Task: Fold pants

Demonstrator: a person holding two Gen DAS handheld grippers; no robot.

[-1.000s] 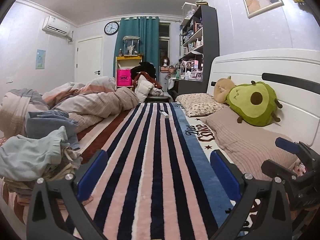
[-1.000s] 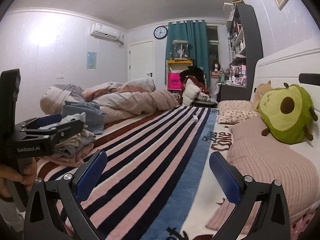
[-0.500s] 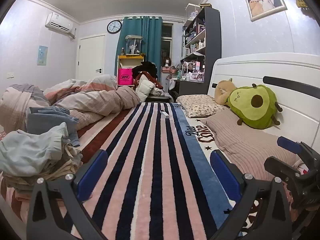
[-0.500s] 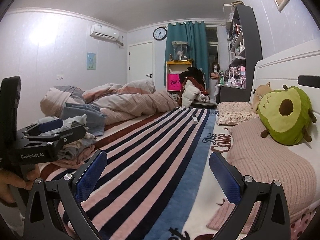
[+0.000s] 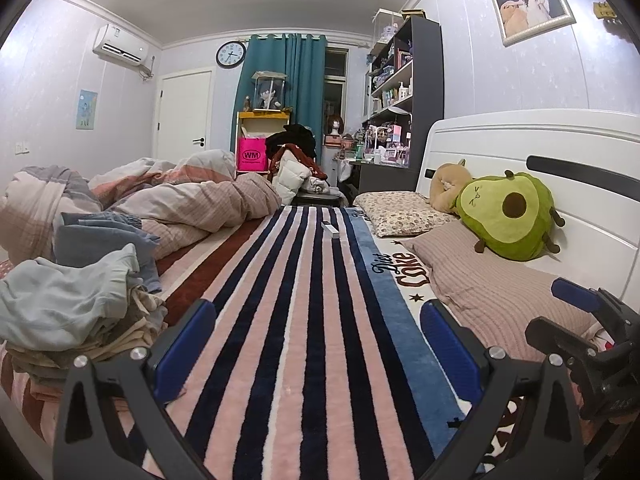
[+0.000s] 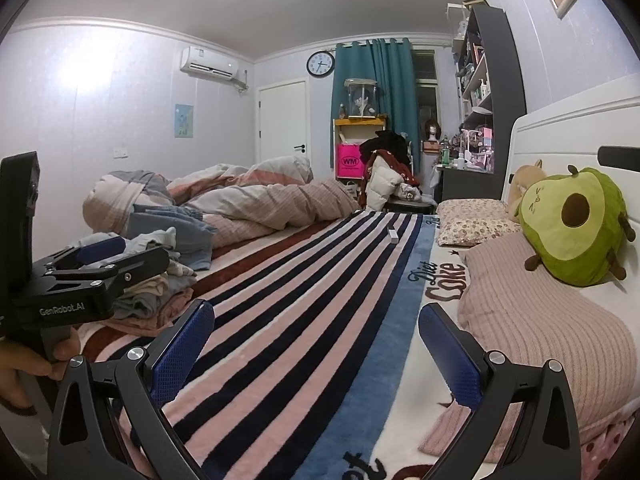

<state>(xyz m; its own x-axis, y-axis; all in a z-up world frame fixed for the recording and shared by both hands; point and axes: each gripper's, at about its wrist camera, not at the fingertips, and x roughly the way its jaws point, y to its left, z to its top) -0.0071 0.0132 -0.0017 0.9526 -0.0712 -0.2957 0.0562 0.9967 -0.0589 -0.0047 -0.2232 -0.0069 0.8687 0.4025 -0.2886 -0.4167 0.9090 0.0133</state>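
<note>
The left gripper (image 5: pixel 316 348) was seen at the bottom of the left wrist view with its blue-padded fingers (image 5: pixel 186 344) spread wide and nothing between them, above a striped blanket (image 5: pixel 304 320) that ran up the middle of the frame. The right gripper (image 6: pixel 316 346) was likewise held wide and empty at the bottom of the right wrist view, over the same blanket. Each tool was caught by the other's camera: the right one at the lower right edge of the left view, the left one at the left edge of the right view, gripped by a hand (image 6: pixel 24 364) at the lower left corner.

A heap of clothes (image 5: pixel 72 312) was shown at the lower left of the left wrist view, lying on the blanket just beside the left finger. Pants could not be told apart within it. A rumpled duvet (image 5: pixel 192 200) was piled behind the heap. An avocado plush (image 5: pixel 508 216) was leaned against the white headboard (image 5: pixel 560 140) at the right, above a pink ribbed pillow (image 5: pixel 488 280). A small white box (image 5: pixel 330 230) was lying on the stripes near the centre
</note>
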